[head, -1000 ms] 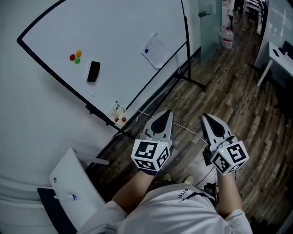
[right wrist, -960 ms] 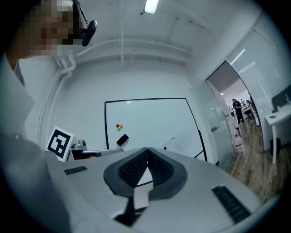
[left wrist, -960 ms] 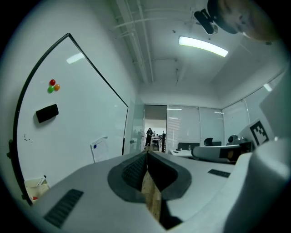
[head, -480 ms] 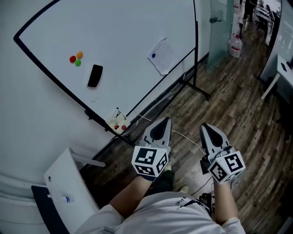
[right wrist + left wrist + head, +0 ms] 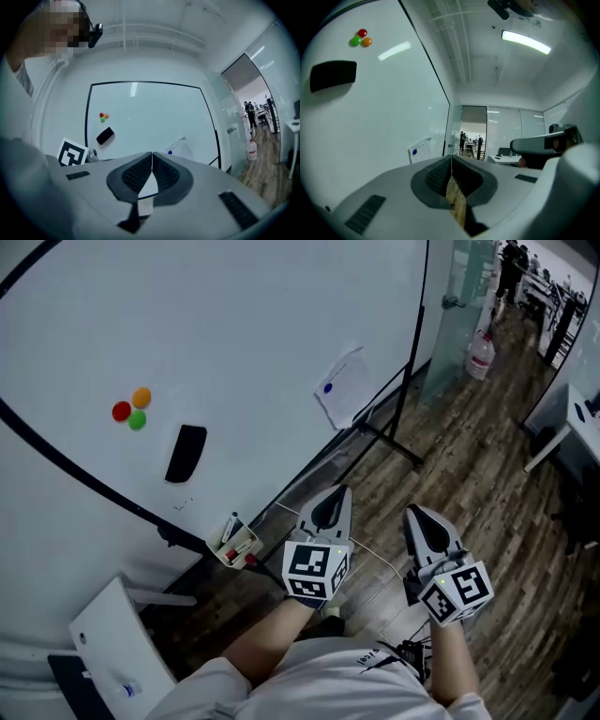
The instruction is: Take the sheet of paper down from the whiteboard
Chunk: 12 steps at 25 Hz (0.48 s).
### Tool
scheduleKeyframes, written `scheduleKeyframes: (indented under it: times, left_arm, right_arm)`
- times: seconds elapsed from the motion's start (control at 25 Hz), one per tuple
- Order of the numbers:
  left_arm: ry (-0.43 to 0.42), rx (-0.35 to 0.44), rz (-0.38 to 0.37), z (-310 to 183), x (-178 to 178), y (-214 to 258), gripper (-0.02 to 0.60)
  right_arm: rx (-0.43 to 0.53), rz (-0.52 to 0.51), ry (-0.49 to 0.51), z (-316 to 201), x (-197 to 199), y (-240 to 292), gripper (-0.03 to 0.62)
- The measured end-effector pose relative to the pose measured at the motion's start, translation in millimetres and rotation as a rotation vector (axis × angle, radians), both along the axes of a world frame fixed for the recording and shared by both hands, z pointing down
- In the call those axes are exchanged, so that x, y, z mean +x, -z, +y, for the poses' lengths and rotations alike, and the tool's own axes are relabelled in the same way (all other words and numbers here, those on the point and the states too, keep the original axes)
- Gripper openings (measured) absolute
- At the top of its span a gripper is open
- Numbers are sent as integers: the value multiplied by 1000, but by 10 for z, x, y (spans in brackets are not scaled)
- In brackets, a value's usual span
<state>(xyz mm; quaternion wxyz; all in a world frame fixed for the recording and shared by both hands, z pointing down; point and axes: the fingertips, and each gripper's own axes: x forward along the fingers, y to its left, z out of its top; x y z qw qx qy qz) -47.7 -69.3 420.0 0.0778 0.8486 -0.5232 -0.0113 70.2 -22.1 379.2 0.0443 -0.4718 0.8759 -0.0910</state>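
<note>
The sheet of paper [image 5: 346, 390] hangs on the whiteboard [image 5: 234, 343] near its lower right corner, pinned by a blue magnet [image 5: 327, 388]. It also shows small in the left gripper view, the paper [image 5: 421, 149], and in the right gripper view, the paper [image 5: 181, 149]. My left gripper [image 5: 334, 493] and right gripper [image 5: 416, 515] are held level side by side over the wooden floor, well short of the board. Both are shut with nothing between their jaws; the closed tips show as left gripper [image 5: 451, 157] and right gripper [image 5: 152, 153].
A black eraser [image 5: 186, 452] and three coloured magnets [image 5: 131, 409] sit on the board's left part. A marker tray [image 5: 234, 542] hangs at its lower edge. The board's stand legs [image 5: 394, 442] reach onto the floor. A water bottle [image 5: 480, 354] stands by the glass door; a white seat [image 5: 117, 638] is lower left.
Both grippers and the person have moved closer to the whiteboard, which now fills more of the head view. The jaws have stayed shut.
</note>
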Motion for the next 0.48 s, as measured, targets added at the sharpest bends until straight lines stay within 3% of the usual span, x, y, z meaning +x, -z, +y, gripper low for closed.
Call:
scheduleKeyframes:
  times: [0.28,0.48]
  left_arm:
    - [-15,-49,2,-712,-121,-242,15]
    - [39,-84,19,-1138,-228,-439,15]
  right_arm:
    - [-46,15,8,-755,-254,-145,14]
    - [-63,9,75,-1293,-438,-252,14]
